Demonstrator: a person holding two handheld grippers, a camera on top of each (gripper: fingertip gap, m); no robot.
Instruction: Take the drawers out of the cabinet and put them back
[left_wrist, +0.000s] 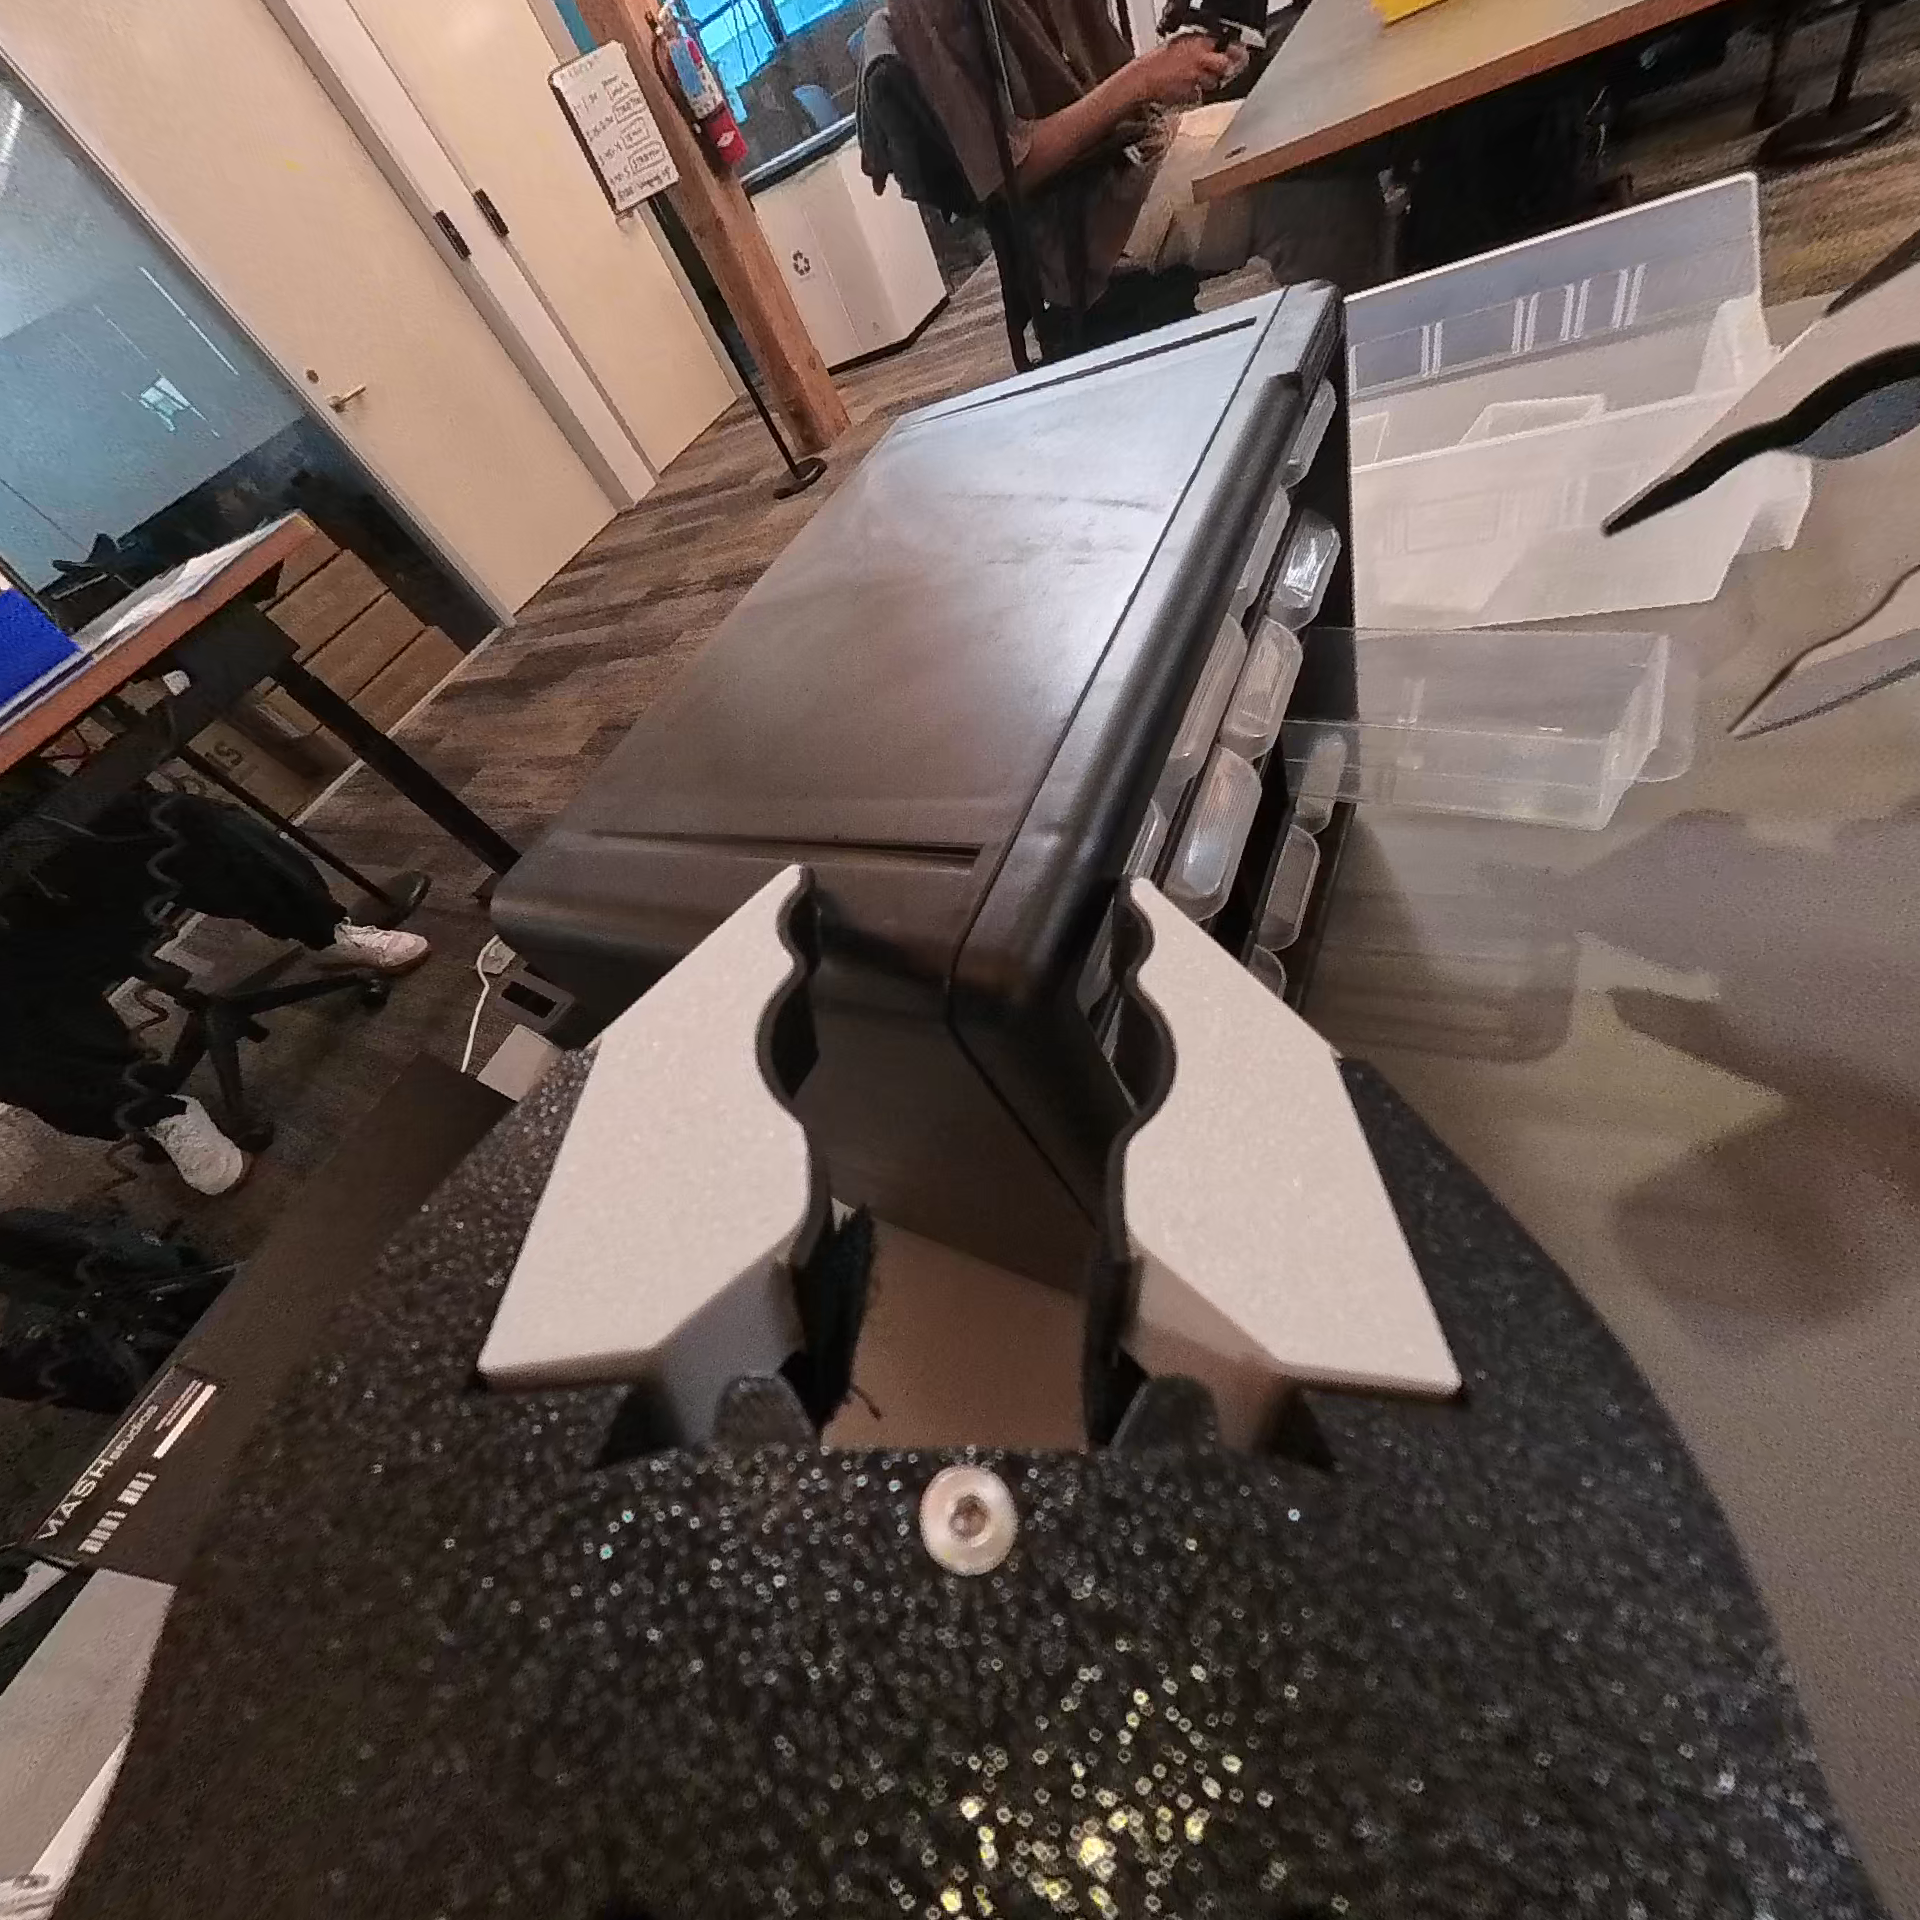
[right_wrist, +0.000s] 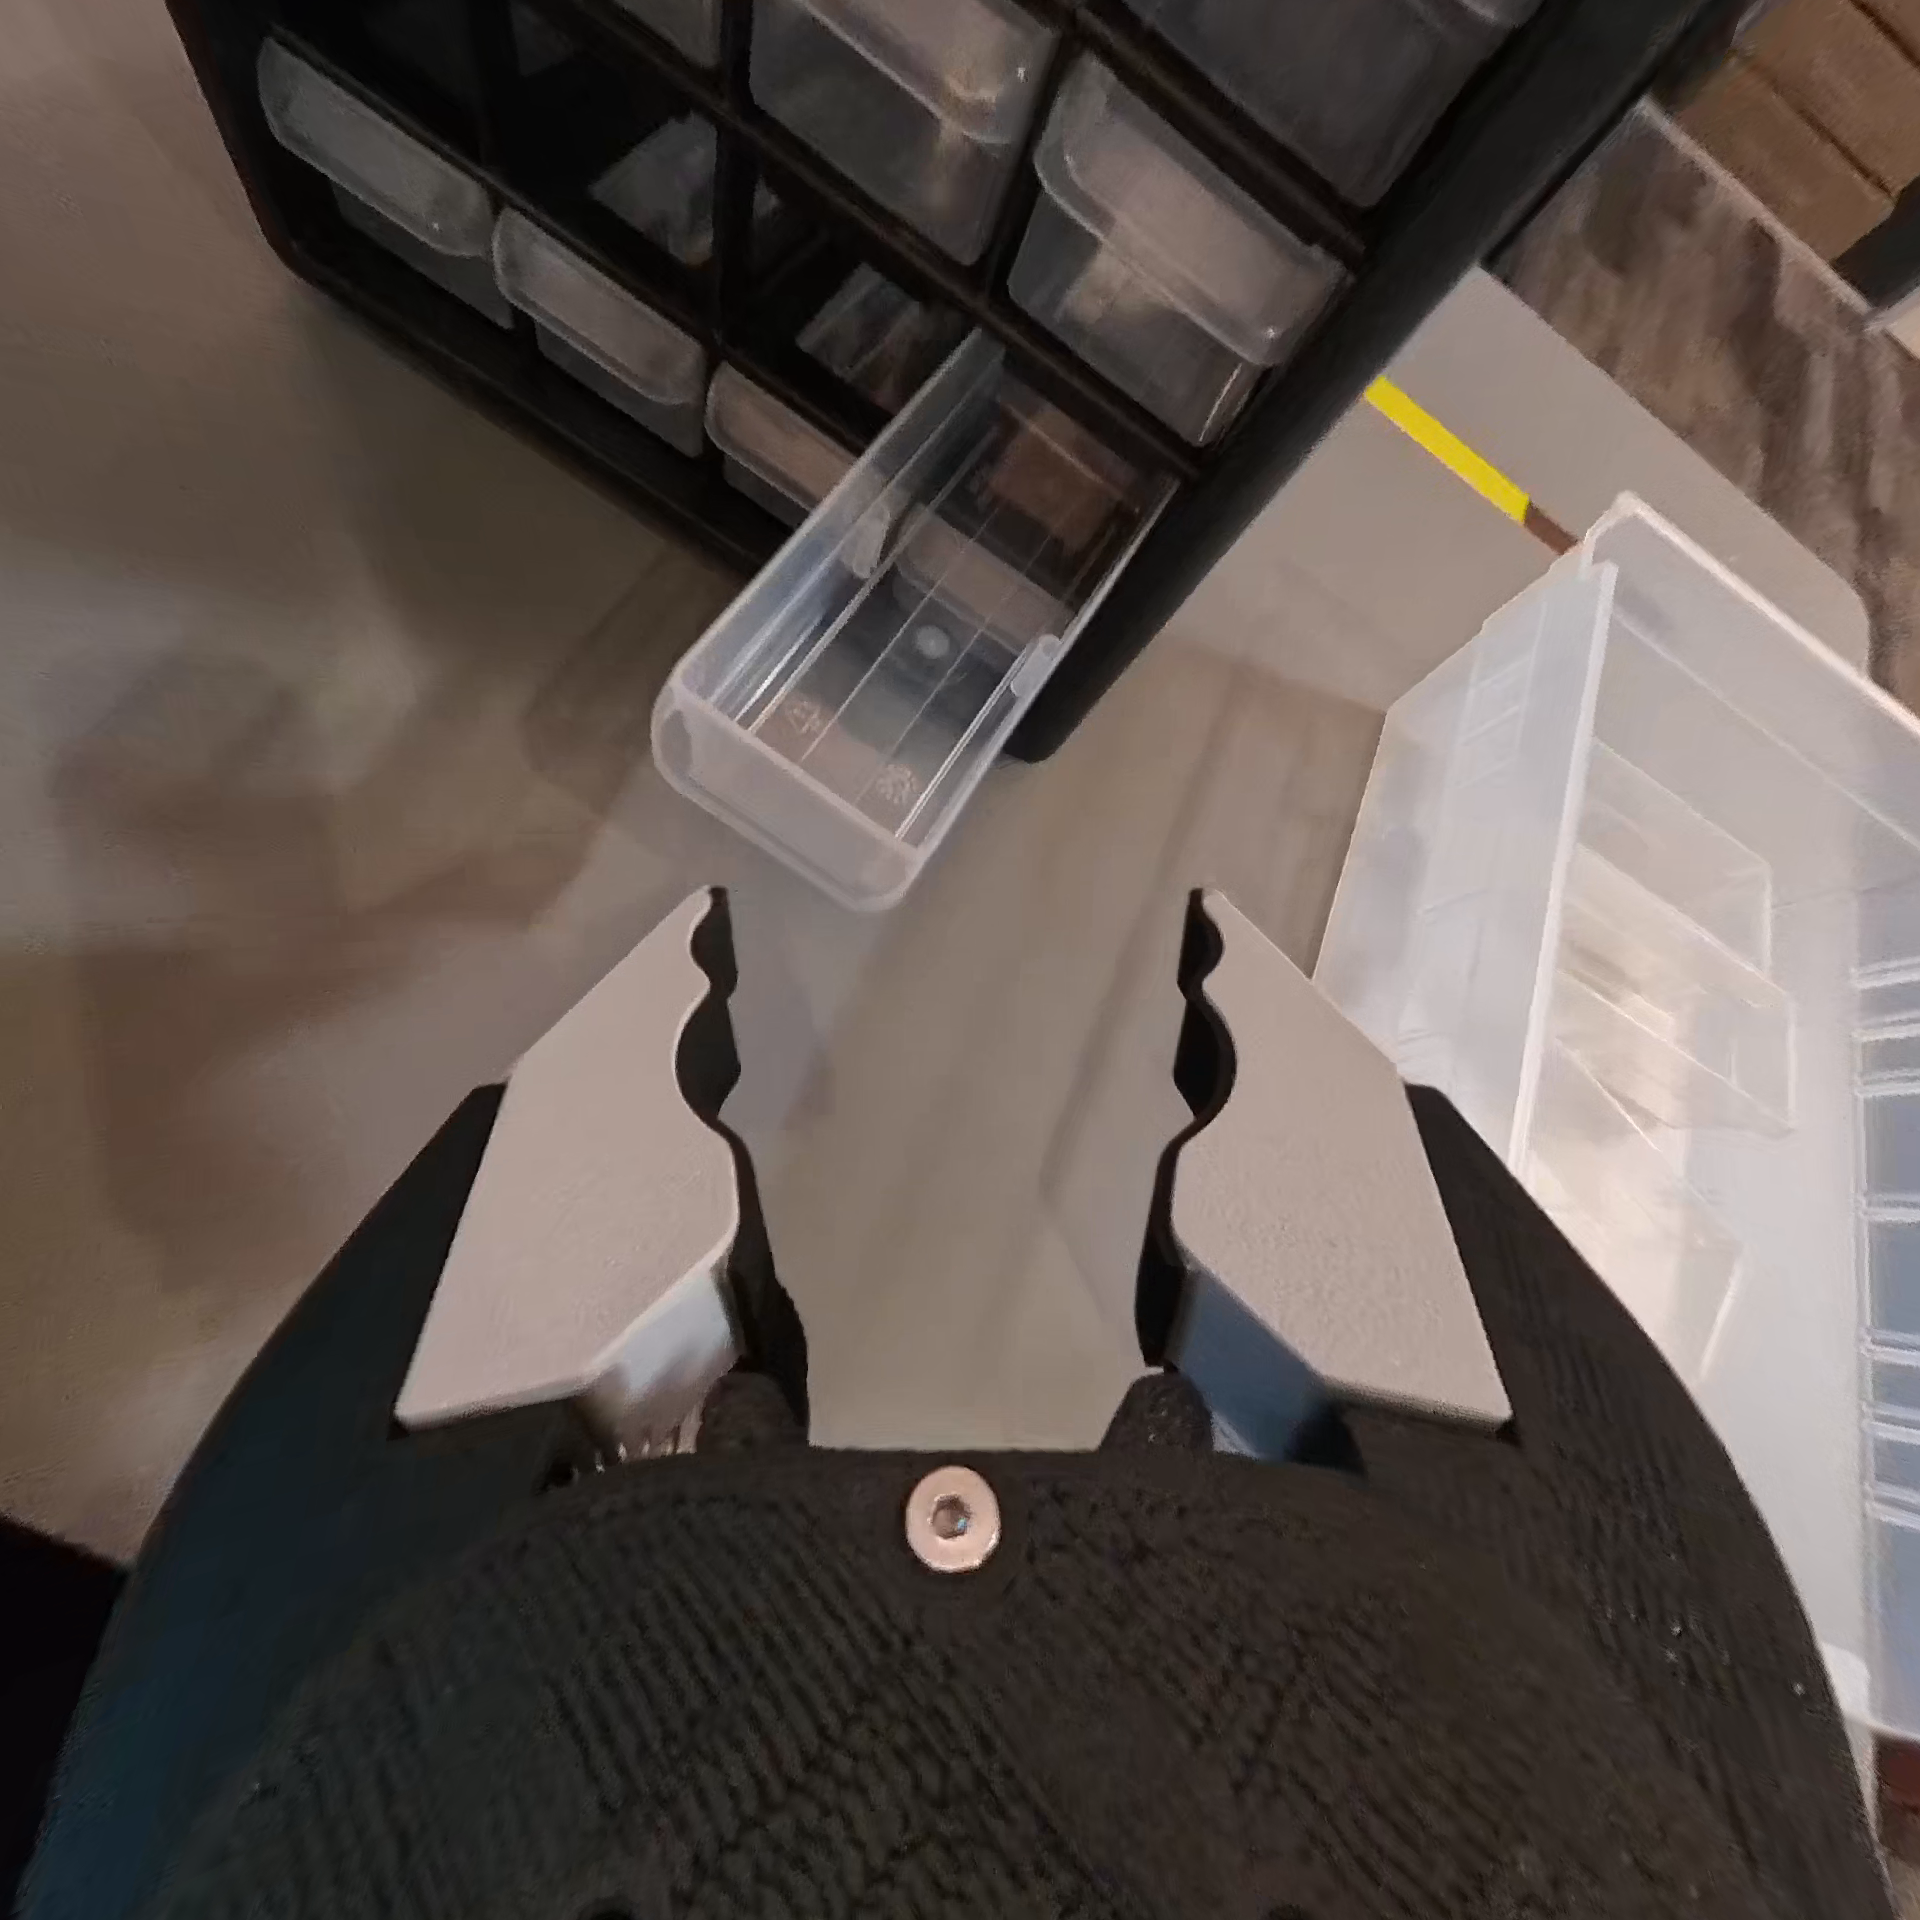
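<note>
Gripping: left gripper (left_wrist: 966, 1049) clamped the black cabinet's (left_wrist: 935, 644) near top corner, frame centre.
Right gripper (right_wrist: 956, 914): jaws wide, holding nothing, just short of the drawer.
Clear drawer (right_wrist: 862, 675): pulled partway from the cabinet's lower slot, frame centre.
Translucent bin (right_wrist: 1662, 935): right edge, on the table (right_wrist: 208, 623).

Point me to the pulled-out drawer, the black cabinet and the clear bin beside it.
Pulled-out drawer (right_wrist: 831, 717): right wrist view, on its clear bottom.
Black cabinet (left_wrist: 935, 623): left wrist view, on its top panel.
Clear bin (right_wrist: 1538, 883): right wrist view, on its near side wall.
</note>
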